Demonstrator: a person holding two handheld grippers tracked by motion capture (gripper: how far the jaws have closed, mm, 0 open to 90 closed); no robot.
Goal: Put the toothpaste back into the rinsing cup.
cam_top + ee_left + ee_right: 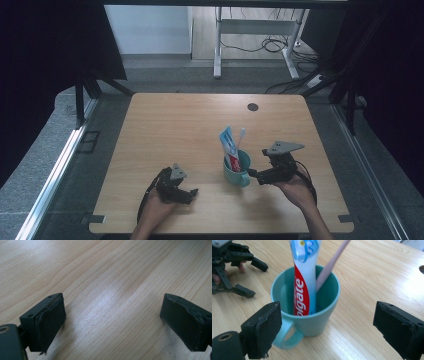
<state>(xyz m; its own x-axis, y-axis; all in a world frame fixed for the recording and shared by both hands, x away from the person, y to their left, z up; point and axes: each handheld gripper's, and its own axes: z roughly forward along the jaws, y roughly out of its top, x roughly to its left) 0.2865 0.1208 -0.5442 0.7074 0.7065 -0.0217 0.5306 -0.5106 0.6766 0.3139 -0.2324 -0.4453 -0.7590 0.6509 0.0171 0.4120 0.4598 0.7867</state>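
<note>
Right tongs open, mug between

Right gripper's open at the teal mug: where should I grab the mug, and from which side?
Probably the handle: it sticks out toward the right gripper, whose jaws stand open and level. Come in along the table and close across the loop; the toothpaste and toothbrush crowd the mug rim.

"Colgate" runs in white up the toothpaste tube (on its red band)
</note>
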